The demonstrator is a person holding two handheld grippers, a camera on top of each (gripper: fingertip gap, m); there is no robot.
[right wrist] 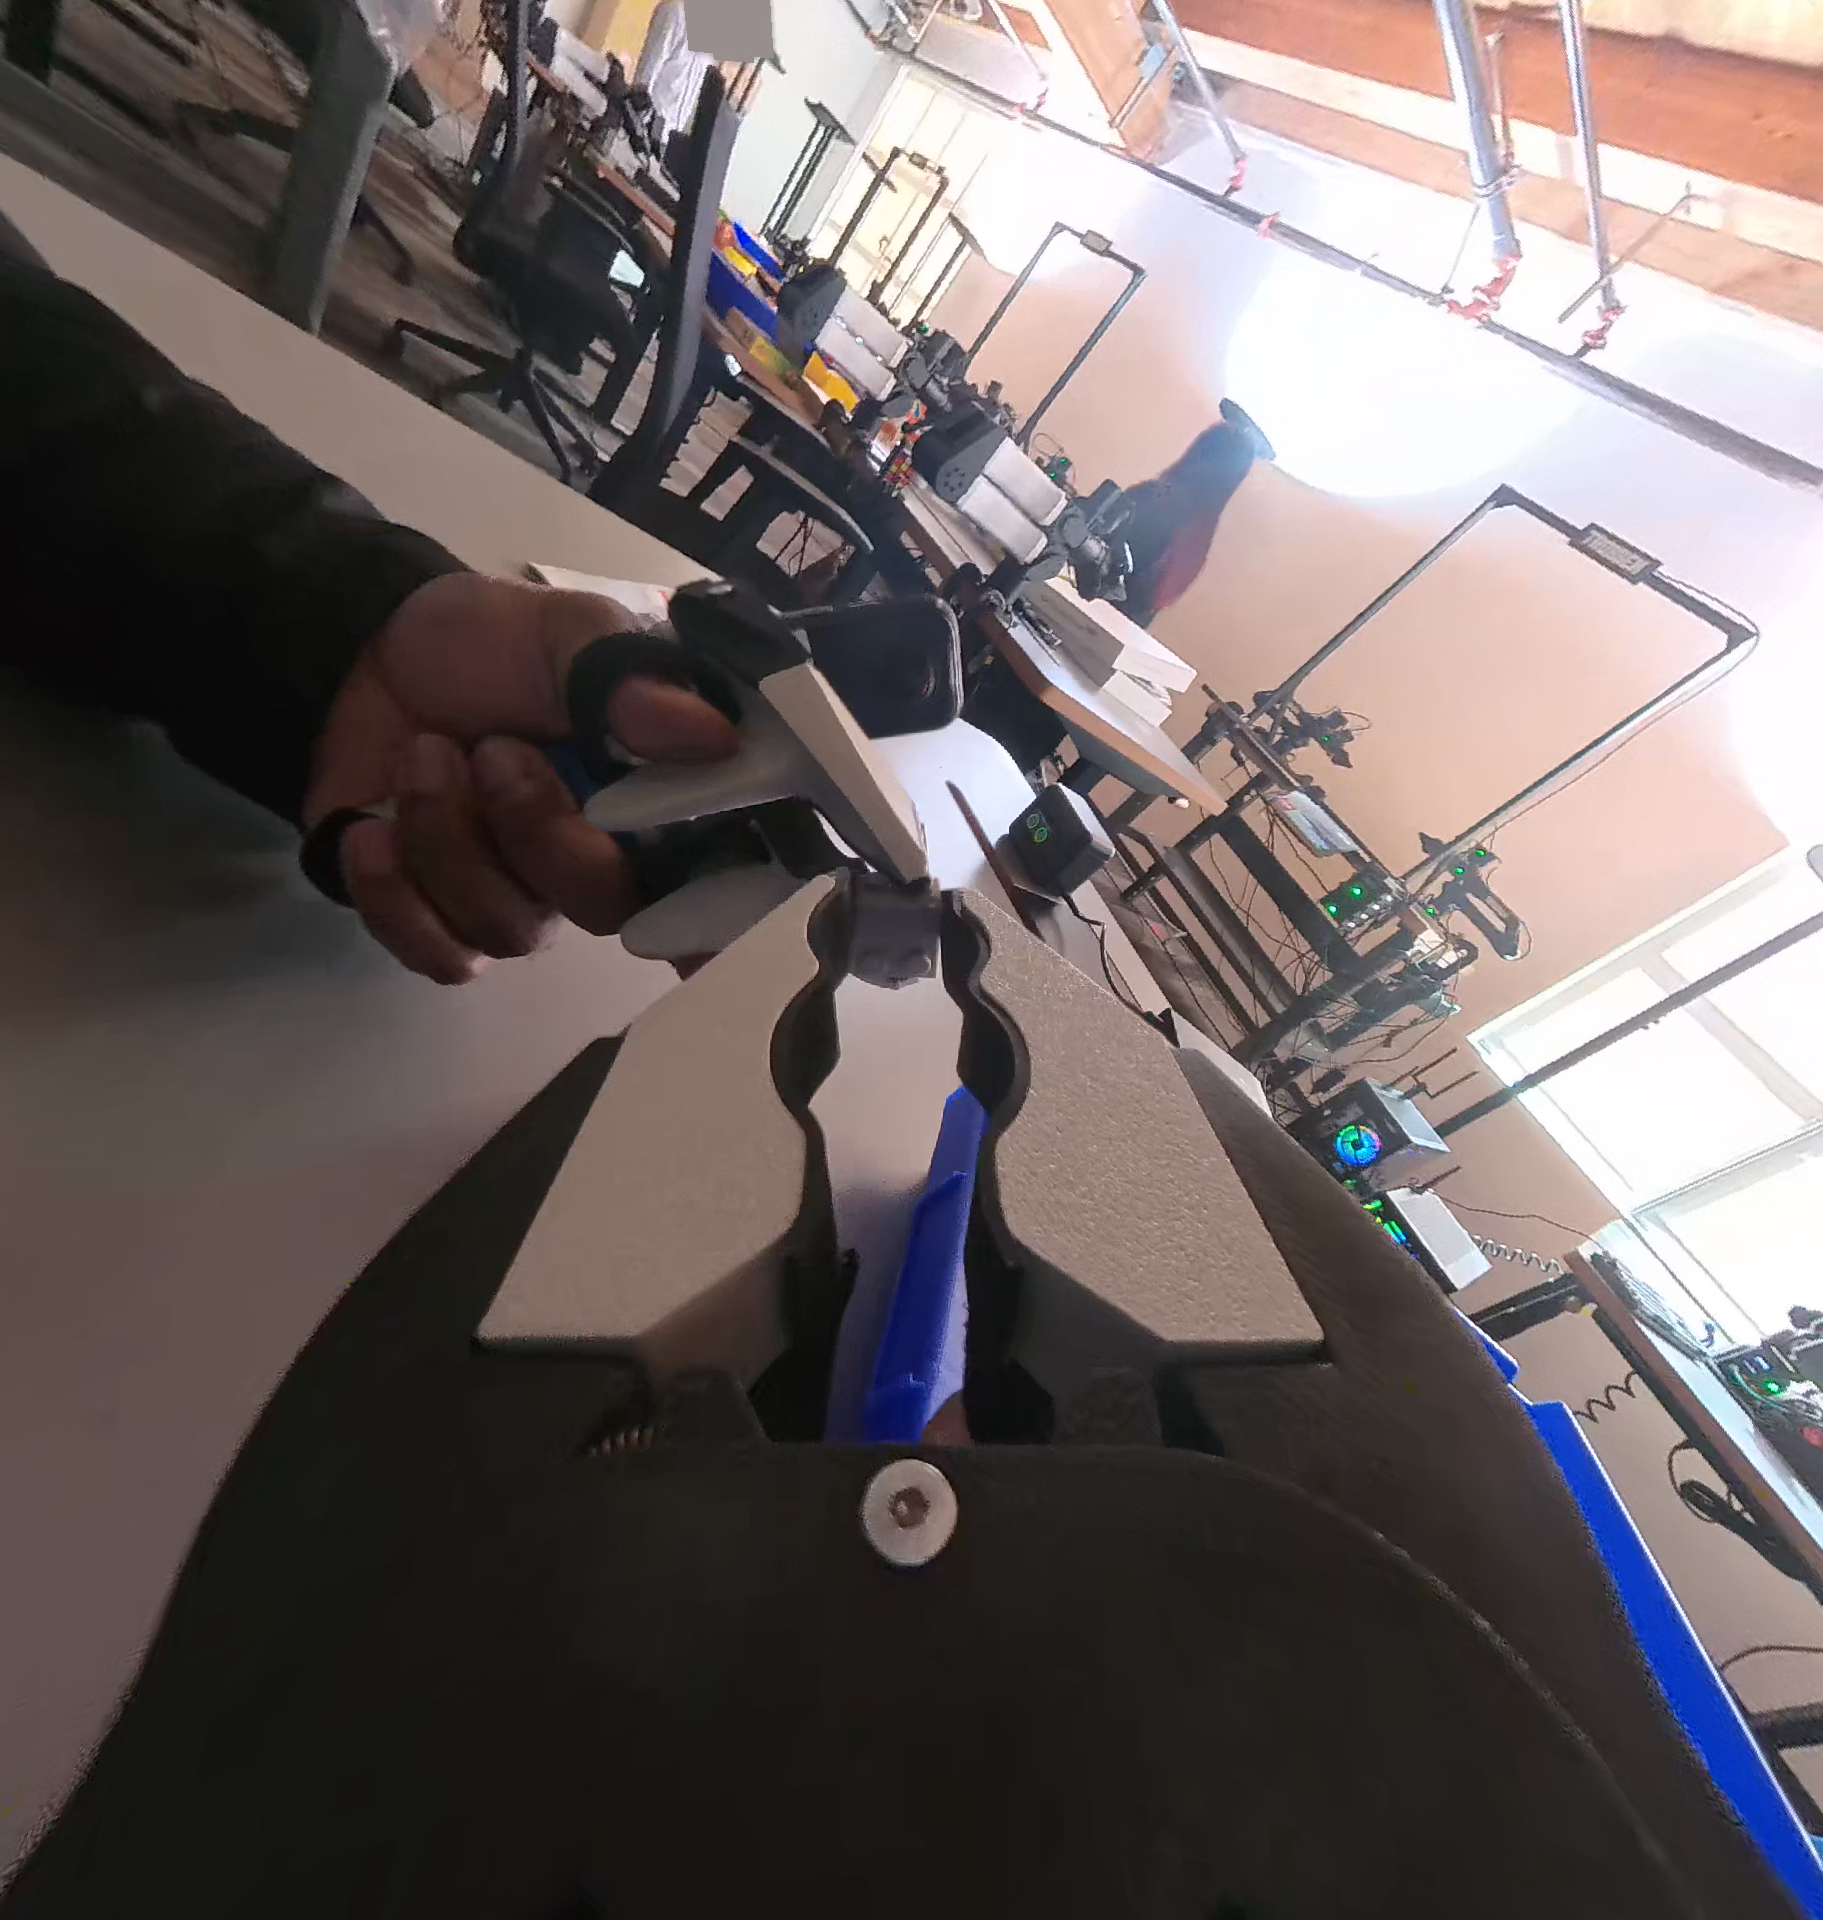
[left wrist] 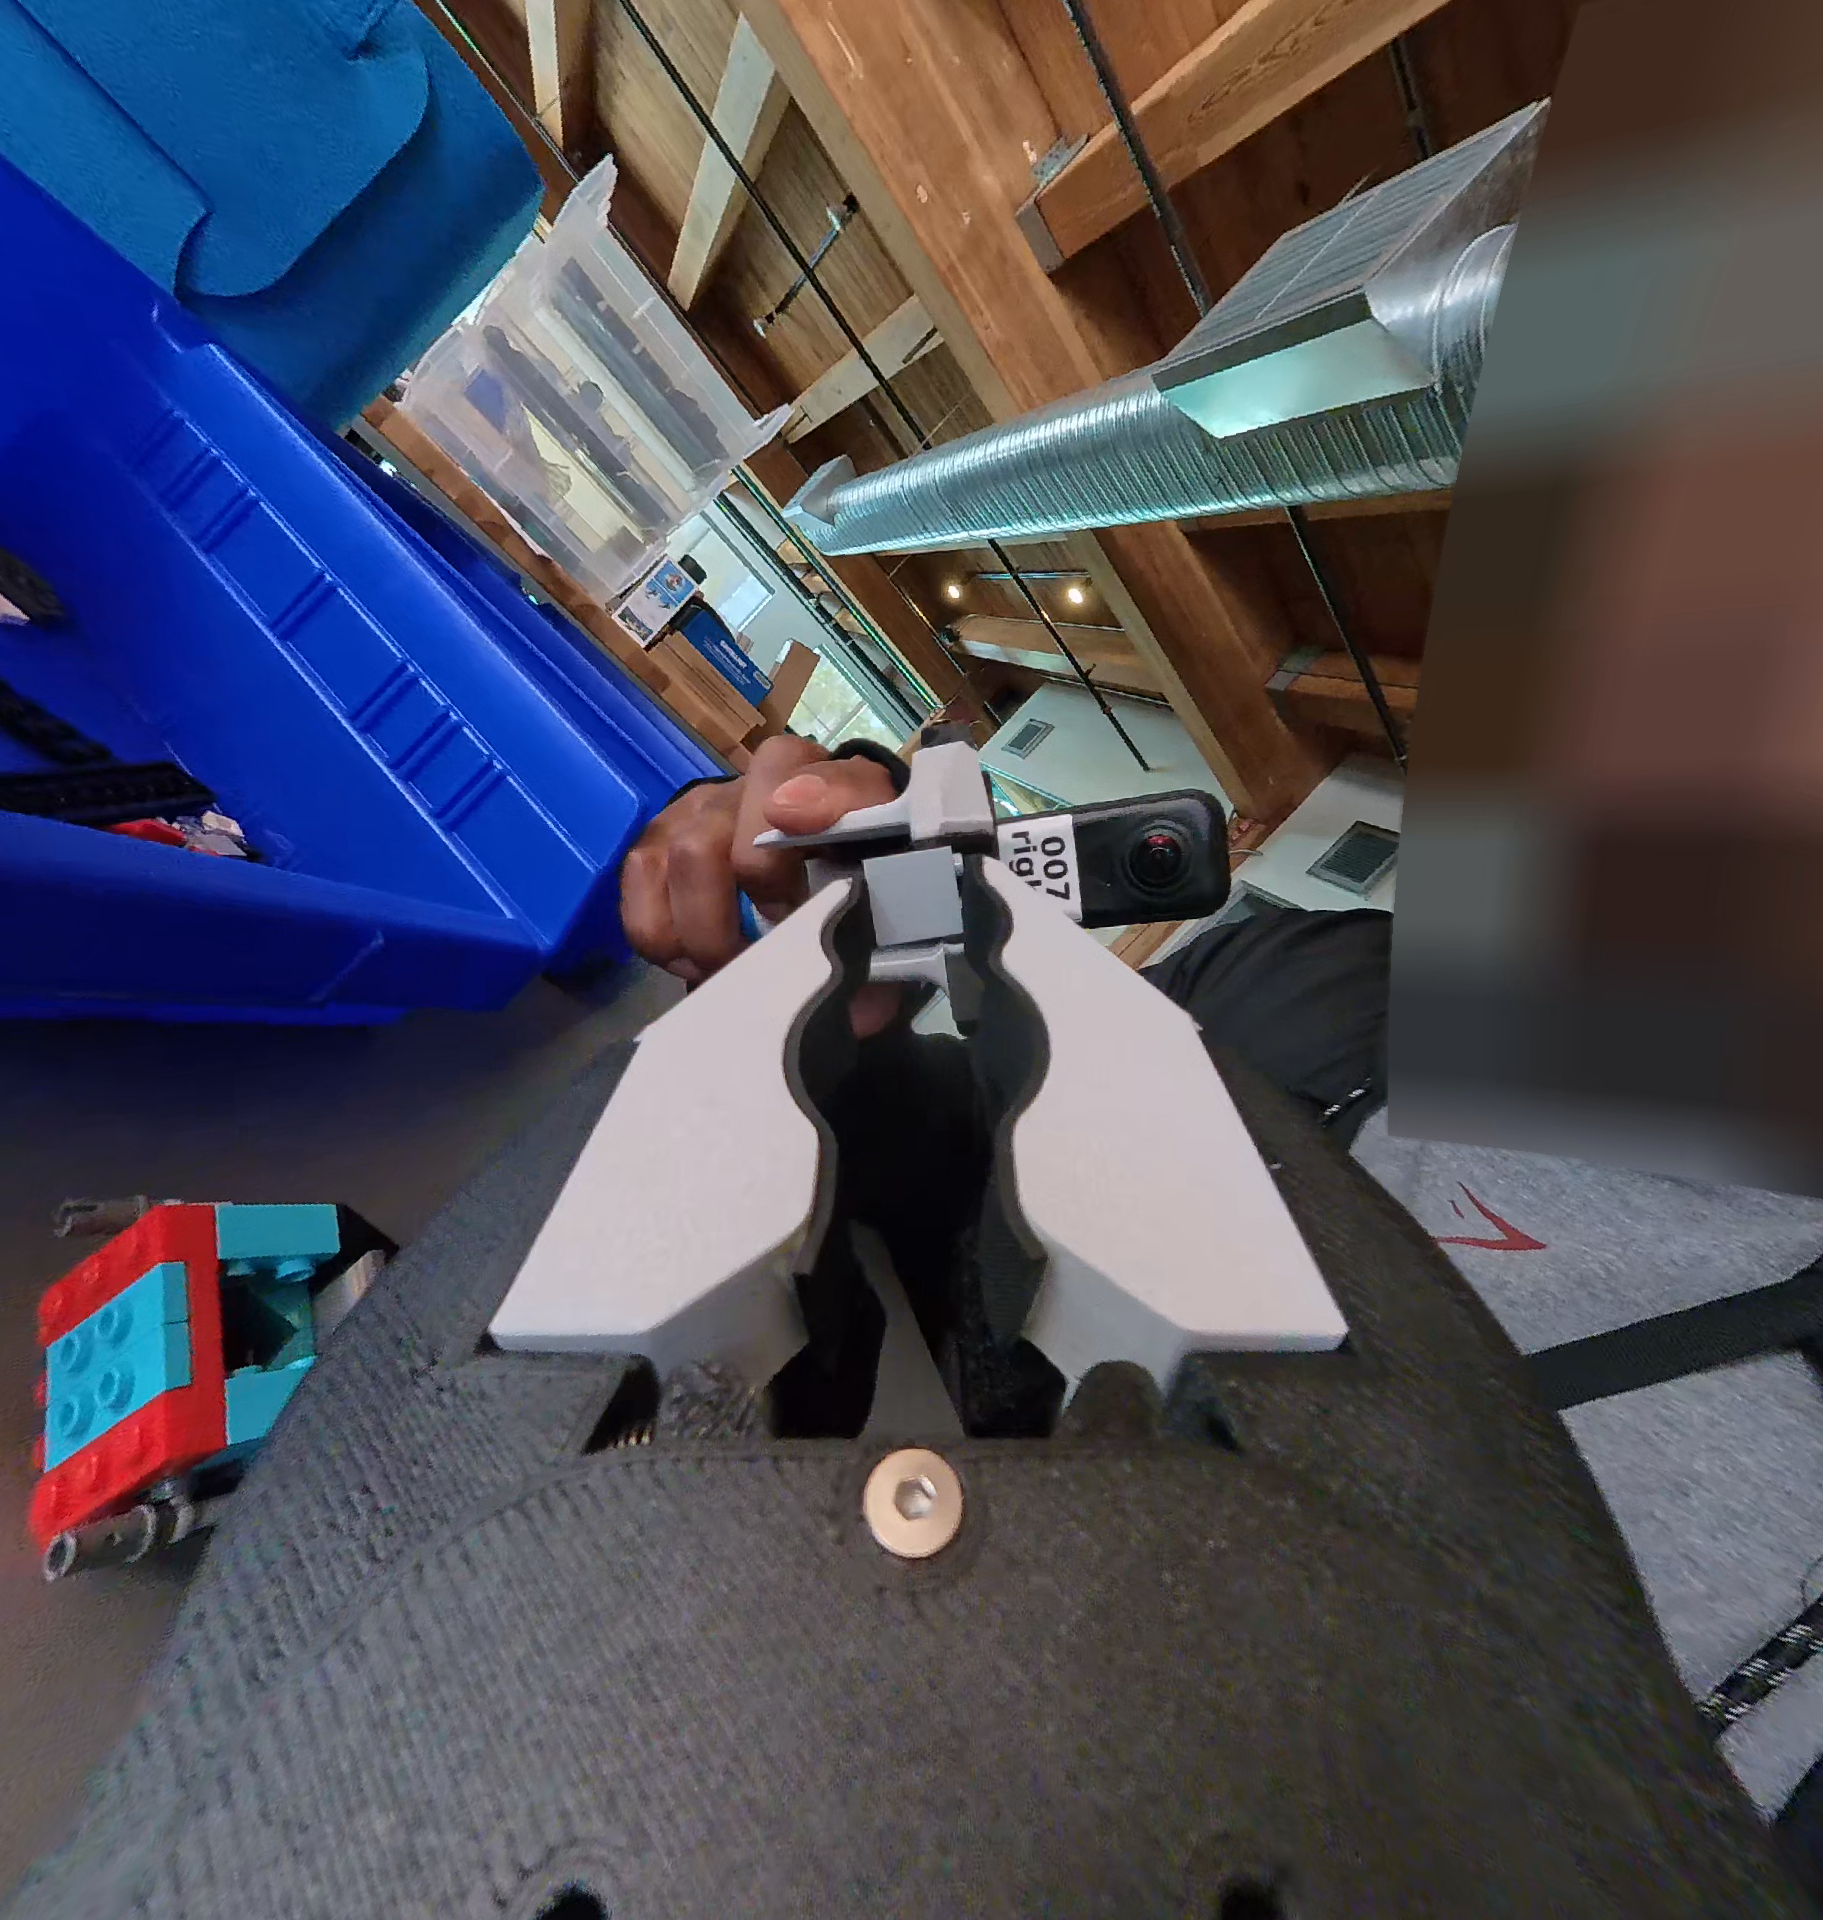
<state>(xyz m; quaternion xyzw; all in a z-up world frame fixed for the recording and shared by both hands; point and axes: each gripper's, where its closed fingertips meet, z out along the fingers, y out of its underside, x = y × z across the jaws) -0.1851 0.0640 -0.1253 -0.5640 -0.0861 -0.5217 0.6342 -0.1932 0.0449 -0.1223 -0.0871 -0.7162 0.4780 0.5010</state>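
A small grey brick (left wrist: 912,902) is held in the air between both grippers. In the left wrist view my left gripper (left wrist: 912,883) has its grey fingertips closed on the brick's sides. The right gripper (left wrist: 938,894), held by a hand (left wrist: 699,873) and carrying a black camera (left wrist: 1146,852), clamps the same brick from above and below. In the right wrist view my right gripper (right wrist: 891,914) is shut on the studded grey brick (right wrist: 891,945). The left gripper (right wrist: 865,883), in a hand (right wrist: 471,769), meets it from the upper left.
A red and teal brick build (left wrist: 128,1371) lies on the table at the lower left. A large blue bin (left wrist: 263,623) with loose parts stands behind it, its blue edge (right wrist: 928,1247) also showing below my right fingers. A clear plastic box (left wrist: 574,416) sits farther back. Only a small space, under 4 cm, lies between the two pairs of fingers.
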